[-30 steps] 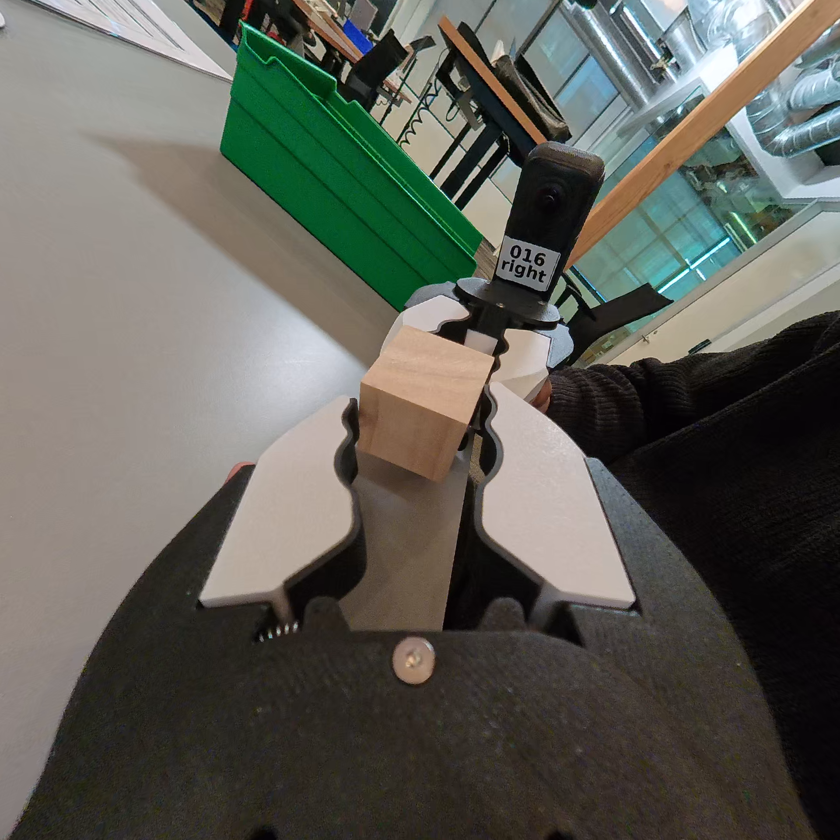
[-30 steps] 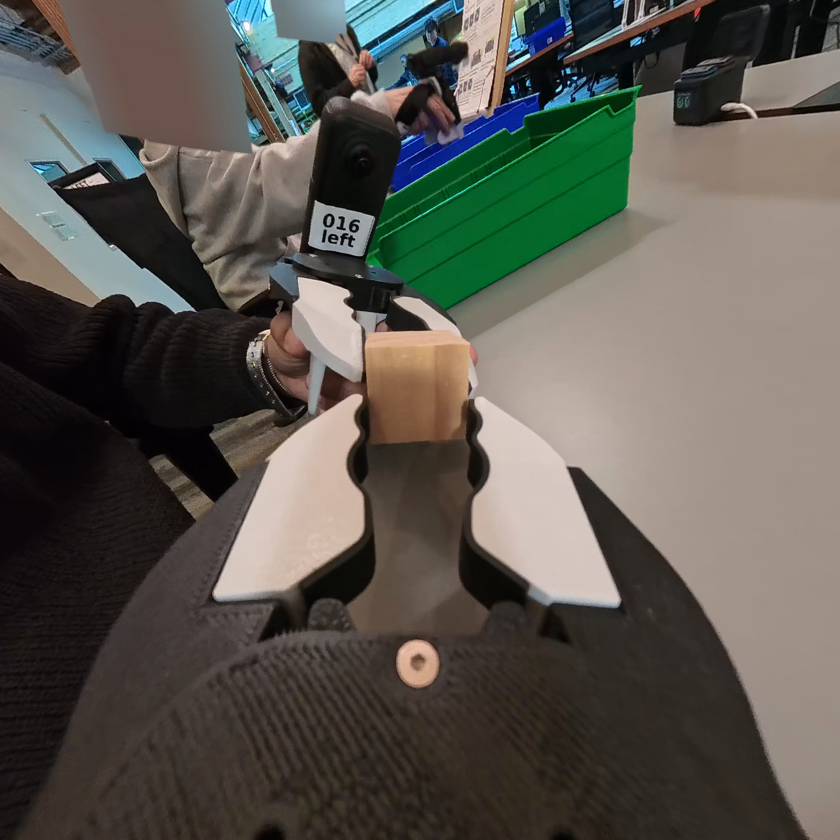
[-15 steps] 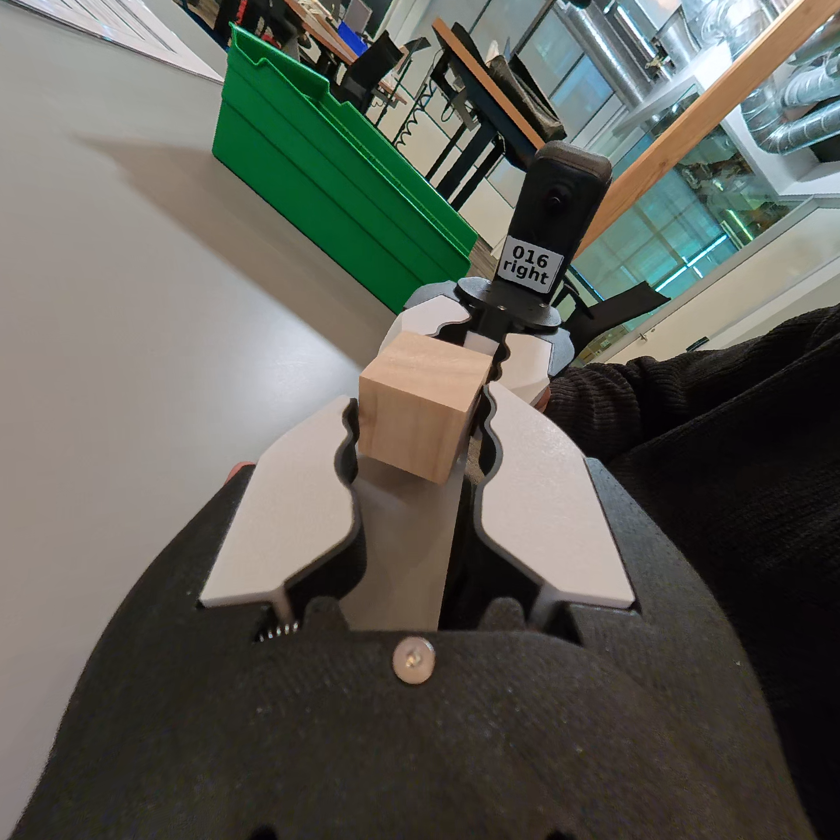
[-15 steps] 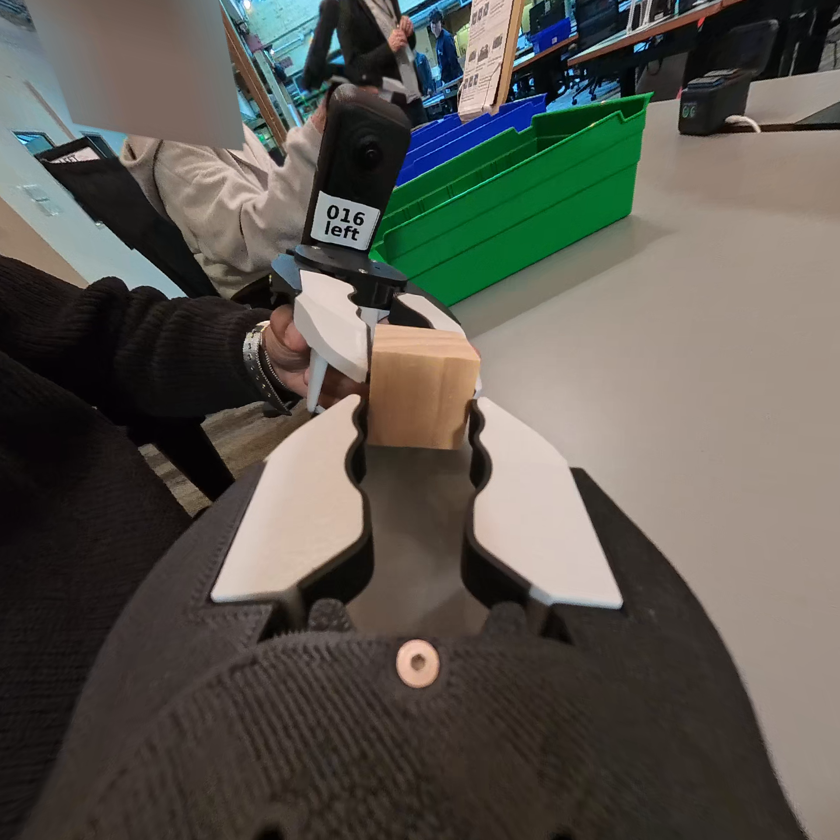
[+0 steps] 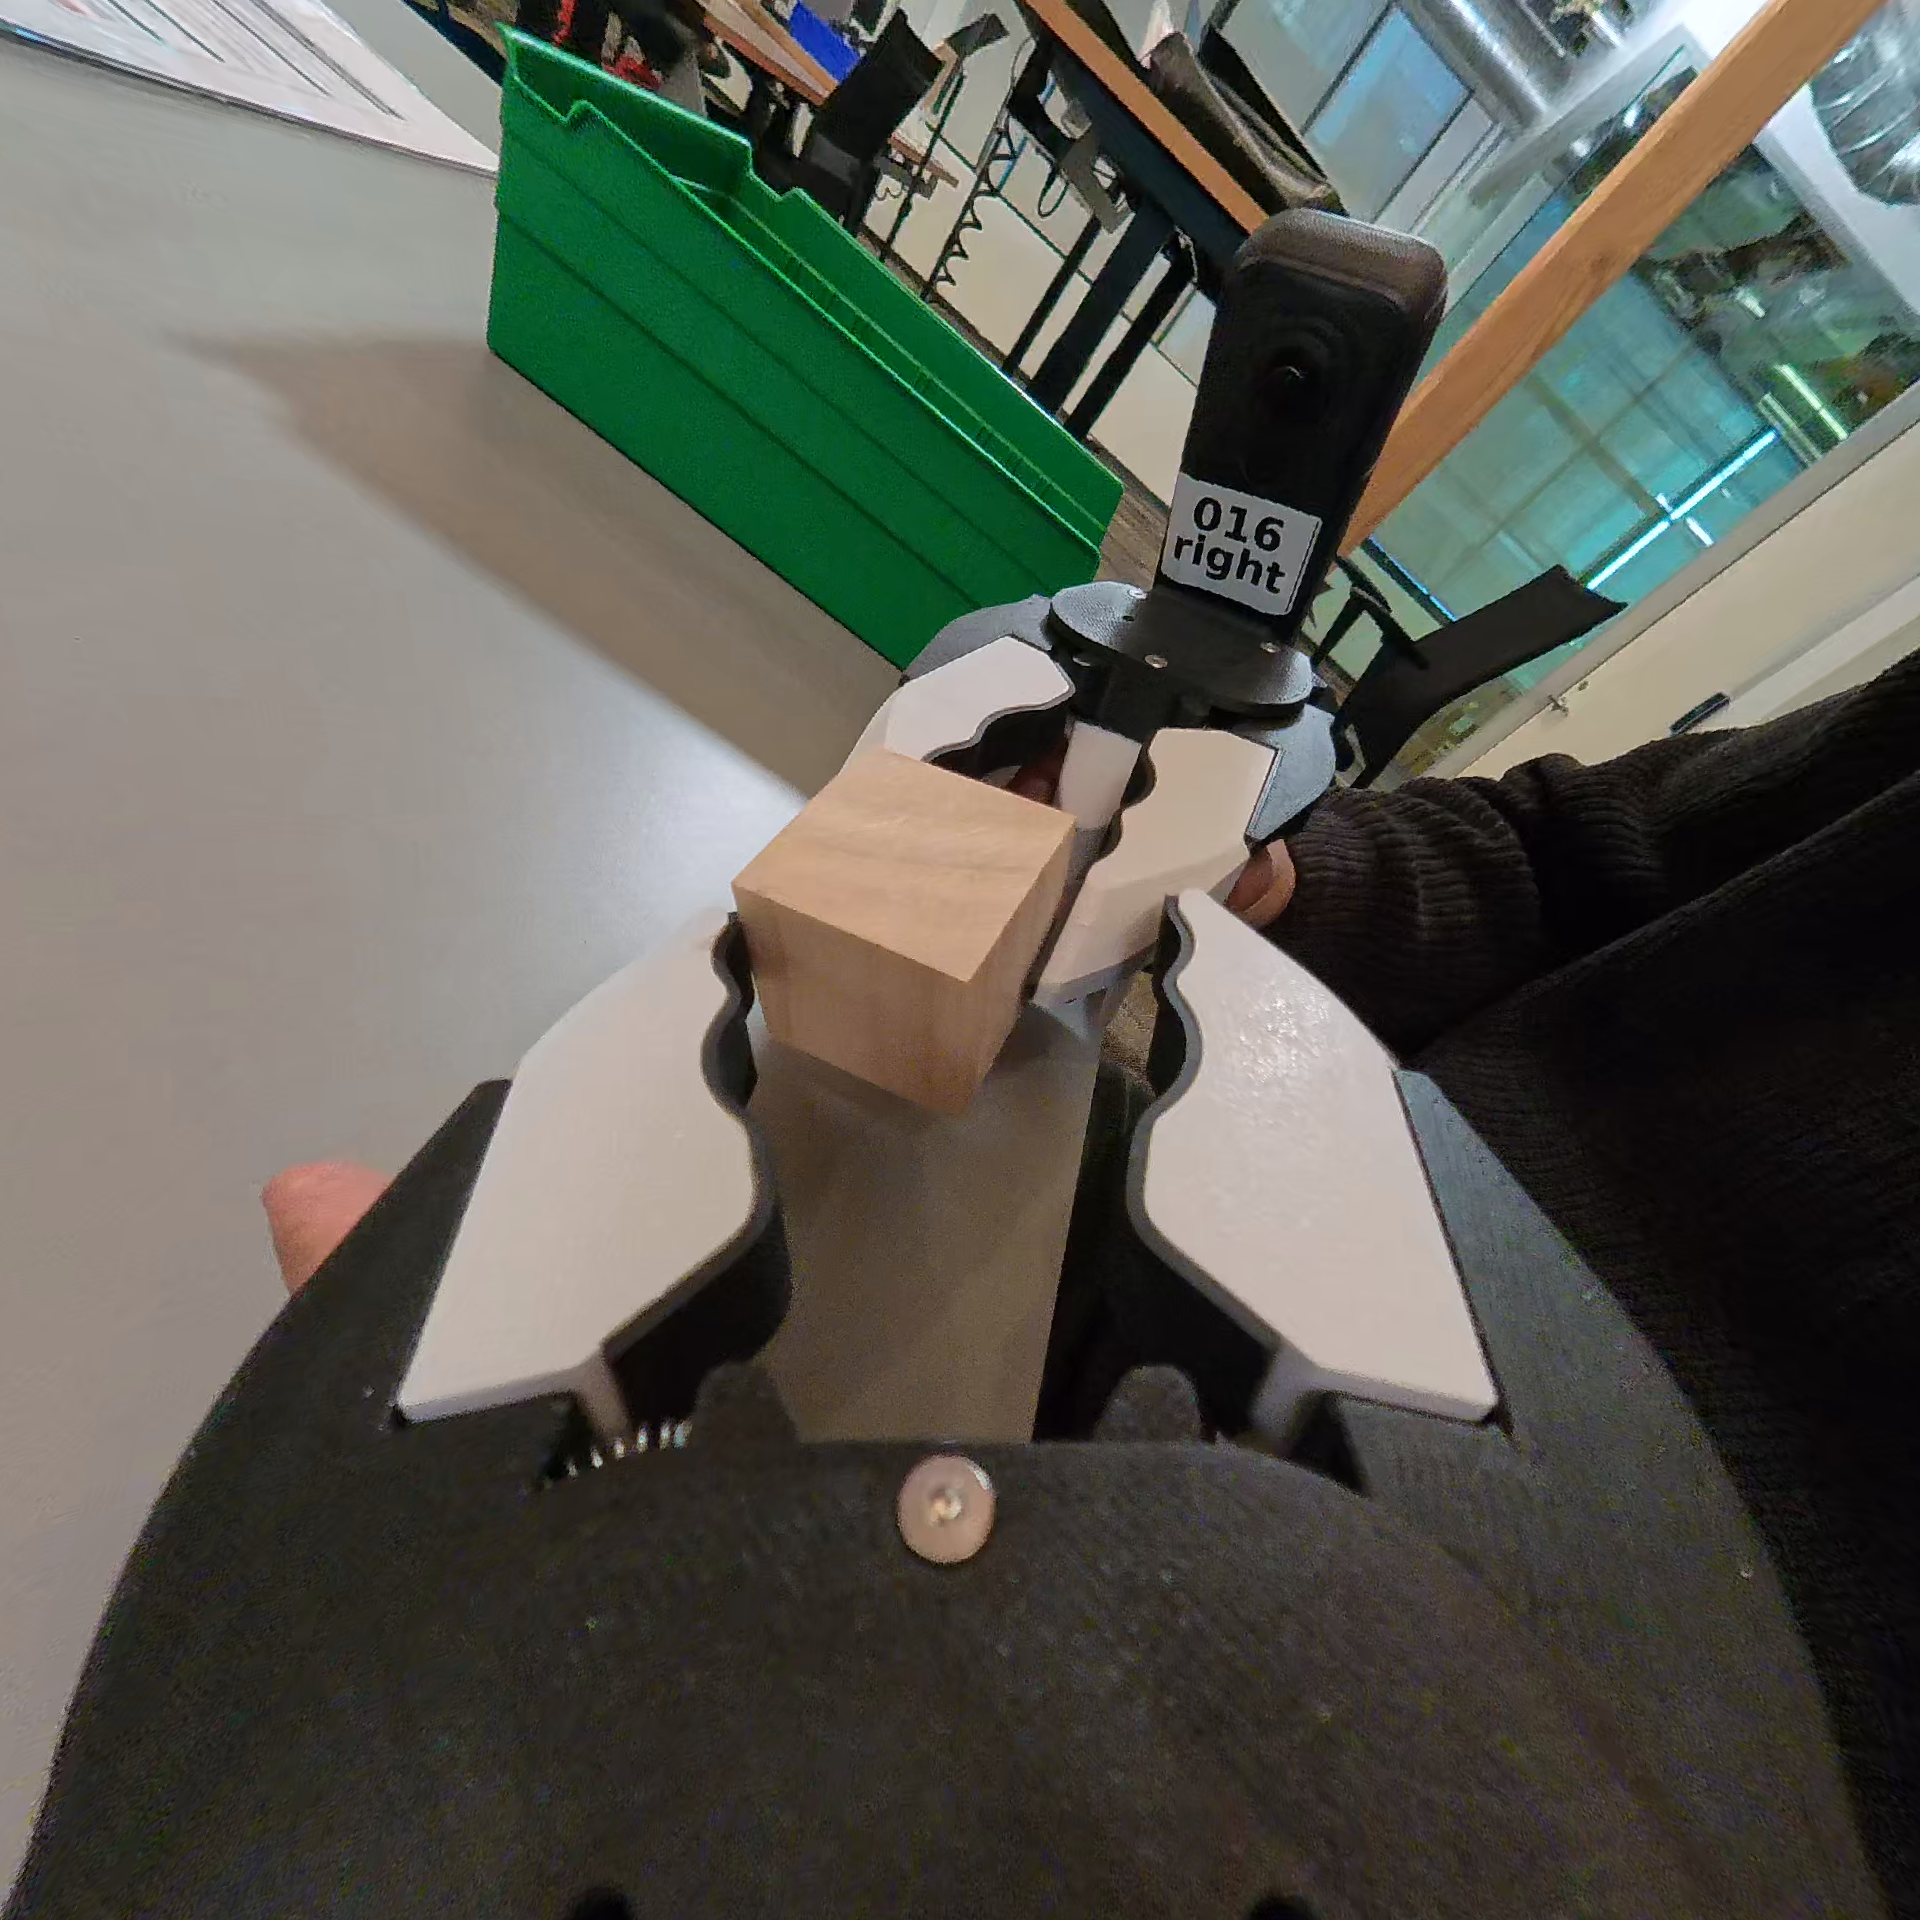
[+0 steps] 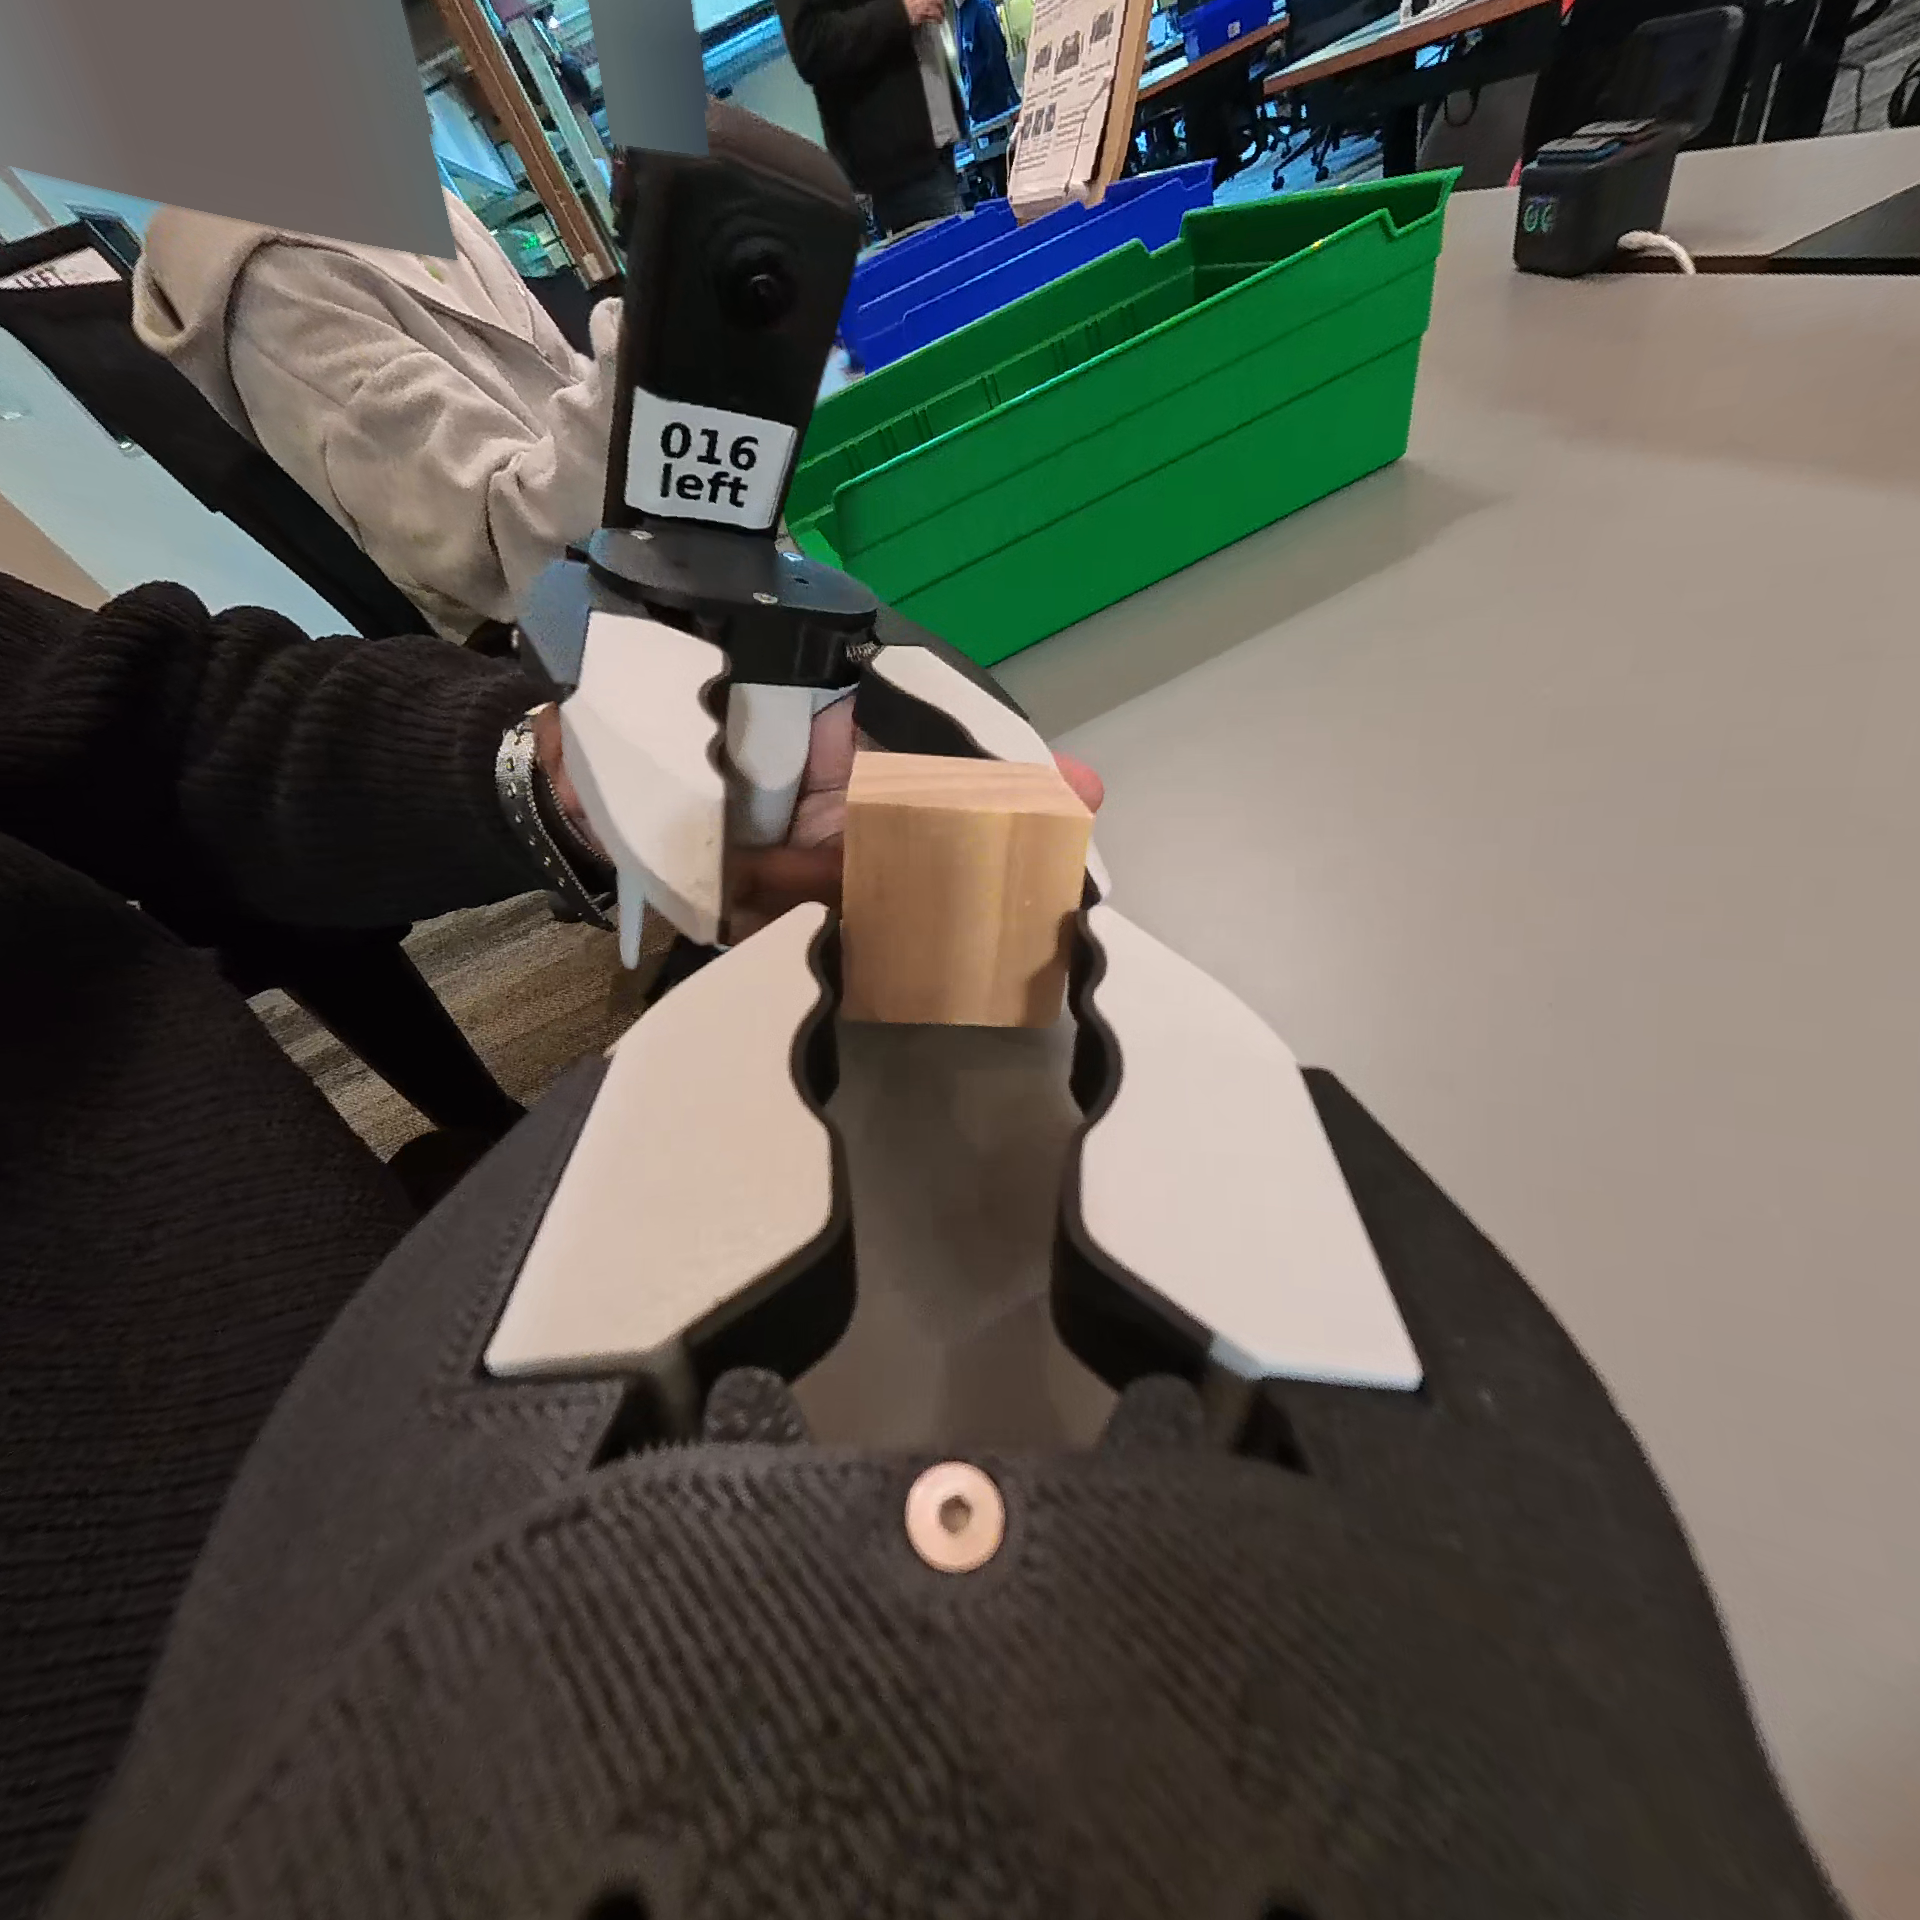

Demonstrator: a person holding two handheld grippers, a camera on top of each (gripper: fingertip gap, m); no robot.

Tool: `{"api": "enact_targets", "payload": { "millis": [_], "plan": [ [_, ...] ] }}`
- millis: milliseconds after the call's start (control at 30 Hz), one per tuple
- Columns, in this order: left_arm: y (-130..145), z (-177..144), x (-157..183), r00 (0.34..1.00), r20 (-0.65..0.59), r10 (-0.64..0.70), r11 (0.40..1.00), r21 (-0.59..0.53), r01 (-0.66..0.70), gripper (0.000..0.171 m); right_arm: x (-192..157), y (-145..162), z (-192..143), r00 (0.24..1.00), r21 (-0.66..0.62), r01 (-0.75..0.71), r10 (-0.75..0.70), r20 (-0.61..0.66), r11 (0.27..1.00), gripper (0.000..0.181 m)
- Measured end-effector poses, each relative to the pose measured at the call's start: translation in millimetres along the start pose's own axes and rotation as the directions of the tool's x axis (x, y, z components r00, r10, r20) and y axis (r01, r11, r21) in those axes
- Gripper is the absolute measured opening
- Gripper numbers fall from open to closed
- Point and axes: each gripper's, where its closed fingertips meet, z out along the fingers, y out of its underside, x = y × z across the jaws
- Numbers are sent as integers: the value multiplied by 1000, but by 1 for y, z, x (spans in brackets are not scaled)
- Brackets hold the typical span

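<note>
A pale wooden block (image 6: 961,883) sits between the fingertips of my right gripper (image 6: 951,920), which is shut on it just above the grey table (image 6: 1558,727). My left gripper (image 5: 956,914) faces it from the other side and stands open around the same block (image 5: 904,935). Its left finger touches the block and its right finger (image 5: 1247,1039) stands clear of it. The right gripper (image 5: 1101,790) shows beyond the block in the left wrist view. The left gripper's white fingers (image 6: 644,790) show spread in the right wrist view.
A long green bin (image 6: 1122,436) stands on the table beyond the grippers and also shows in the left wrist view (image 5: 748,416). A blue bin (image 6: 1018,249) lies behind it. A black device (image 6: 1590,208) sits far right. A person in a beige coat (image 6: 395,395) sits at the left.
My left gripper's fingers have spread apart and let go of the block. The block stays in the right gripper, which has turned slightly.
</note>
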Motion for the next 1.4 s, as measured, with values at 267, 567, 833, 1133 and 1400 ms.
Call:
{"api": "enact_targets", "payload": {
  "millis": [267,567,833,1133,1400],
  "plan": [
    [-11,-6,-12,998,54,-29,997,69,25,82,5,-1,-2,999,10,-35,35,-4,999,42],
    [-16,-10,-17,996,73,-55,993,105,47,82,9,-4,-4,999,30,-49,49,-19,998,42],
    [-25,-16,-20,994,94,-53,986,163,37,83,17,-44,-30,993,117,58,-45,-111,991,43],
    [-20,-11,-19,994,62,-85,987,145,75,82,80,-116,-154,852,116,271,-182,-492,956,43],
    [-21,-8,-24,994,92,-66,986,160,51,78,168,-81,-264,712,-221,169,-274,-646,960,43]
  ]
}}
